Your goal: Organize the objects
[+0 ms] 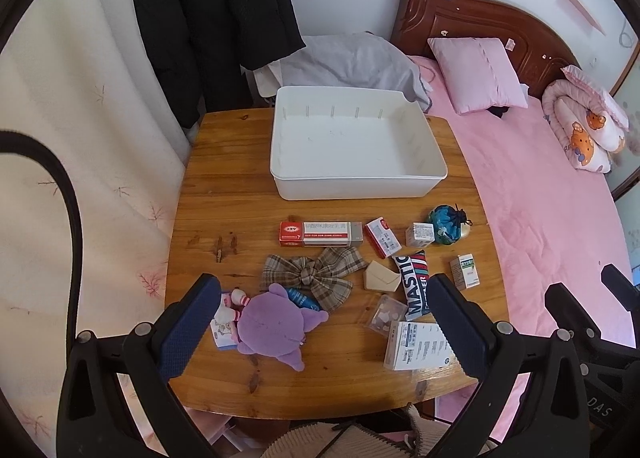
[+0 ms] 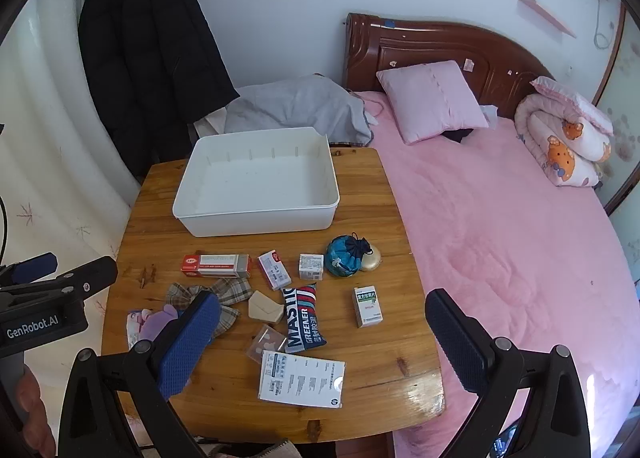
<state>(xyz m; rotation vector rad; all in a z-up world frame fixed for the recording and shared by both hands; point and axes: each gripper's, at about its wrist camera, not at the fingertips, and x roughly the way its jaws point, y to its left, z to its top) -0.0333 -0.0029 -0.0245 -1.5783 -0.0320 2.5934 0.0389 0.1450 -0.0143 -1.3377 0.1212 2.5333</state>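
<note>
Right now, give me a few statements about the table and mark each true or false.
1. The white bin holds nothing. True.
2. The purple plush toy lies inside the bin. False: it lies on the wooden table.
3. The left gripper stands with jaws open, gripping nothing. True.
4. The plaid bow hangs on the black coat. False: it lies on the table.

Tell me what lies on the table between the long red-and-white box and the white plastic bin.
Nothing: in both wrist views only bare wooden table separates the long red-and-white box from the white plastic bin.
</note>
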